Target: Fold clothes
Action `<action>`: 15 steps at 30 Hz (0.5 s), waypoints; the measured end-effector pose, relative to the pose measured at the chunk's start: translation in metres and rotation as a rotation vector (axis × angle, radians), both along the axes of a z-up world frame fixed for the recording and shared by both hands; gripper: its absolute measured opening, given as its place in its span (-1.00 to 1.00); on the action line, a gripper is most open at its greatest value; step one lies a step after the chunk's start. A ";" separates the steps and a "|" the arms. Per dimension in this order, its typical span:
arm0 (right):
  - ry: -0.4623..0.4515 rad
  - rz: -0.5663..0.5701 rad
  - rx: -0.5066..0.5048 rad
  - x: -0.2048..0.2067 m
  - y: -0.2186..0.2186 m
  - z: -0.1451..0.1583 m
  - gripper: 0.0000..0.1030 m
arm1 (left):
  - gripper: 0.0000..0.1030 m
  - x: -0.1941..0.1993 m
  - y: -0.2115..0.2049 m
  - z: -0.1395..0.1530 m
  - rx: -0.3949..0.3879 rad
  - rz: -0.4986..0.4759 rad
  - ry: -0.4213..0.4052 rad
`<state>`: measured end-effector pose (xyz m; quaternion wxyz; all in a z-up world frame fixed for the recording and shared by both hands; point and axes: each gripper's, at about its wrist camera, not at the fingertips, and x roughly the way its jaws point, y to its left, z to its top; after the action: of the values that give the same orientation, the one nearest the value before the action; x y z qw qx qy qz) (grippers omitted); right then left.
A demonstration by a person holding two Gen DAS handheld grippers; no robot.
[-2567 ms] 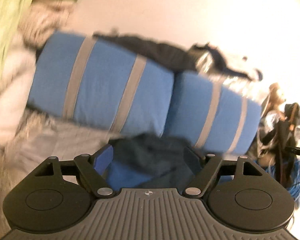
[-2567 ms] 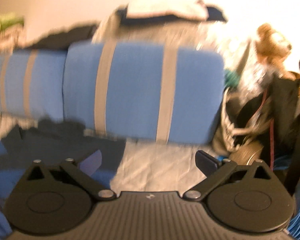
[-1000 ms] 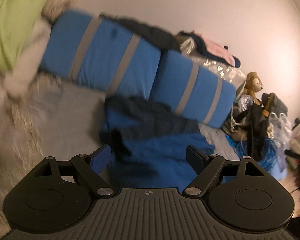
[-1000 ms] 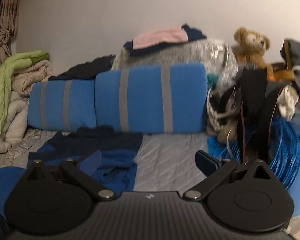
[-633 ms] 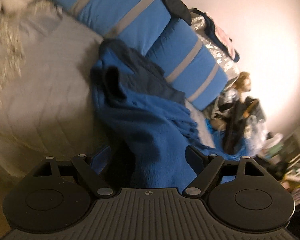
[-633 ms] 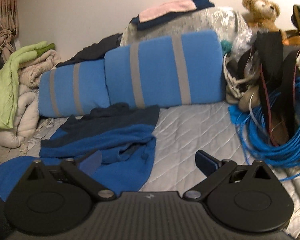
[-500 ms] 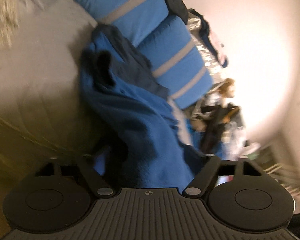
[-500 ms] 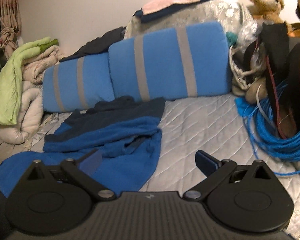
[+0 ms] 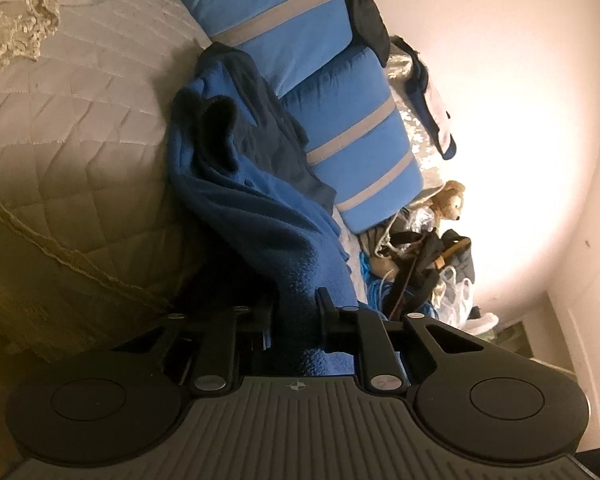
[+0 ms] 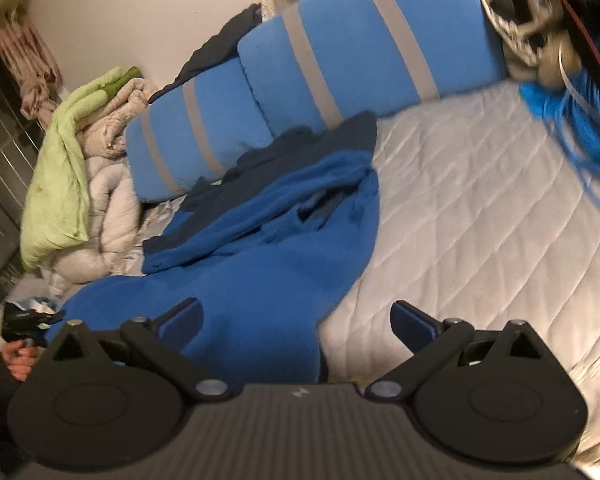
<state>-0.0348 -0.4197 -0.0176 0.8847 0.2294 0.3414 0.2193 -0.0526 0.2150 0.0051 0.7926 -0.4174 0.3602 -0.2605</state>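
So the blue fleece is sprawled on the bed. The left gripper just closed, fingers pinching its near edge, looks like. The right gripper hovers with fingers wide, gripping nothing.

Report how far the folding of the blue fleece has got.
Barely begun. Done: nothing folded; the blue fleece lies crumpled on the quilted bed. In hand: the left gripper has just closed on its edge; the right gripper is open over another part. Left: spreading and every fold.
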 end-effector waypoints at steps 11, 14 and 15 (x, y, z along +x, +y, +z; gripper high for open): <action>0.048 0.047 0.438 0.005 -0.024 -0.077 0.63 | -0.63 -0.001 0.001 -0.005 -0.012 0.013 -0.011; 0.032 0.103 0.535 0.006 -0.023 -0.085 0.26 | -0.63 -0.002 0.002 -0.007 -0.017 0.018 -0.010; 0.024 0.120 0.548 0.005 -0.021 -0.085 0.03 | -0.63 -0.002 0.002 -0.008 -0.021 0.021 -0.010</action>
<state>-0.0300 -0.4406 -0.1021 0.7709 0.4421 0.2930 0.3528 -0.0549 0.2170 -0.0027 0.7925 -0.4282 0.3493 -0.2580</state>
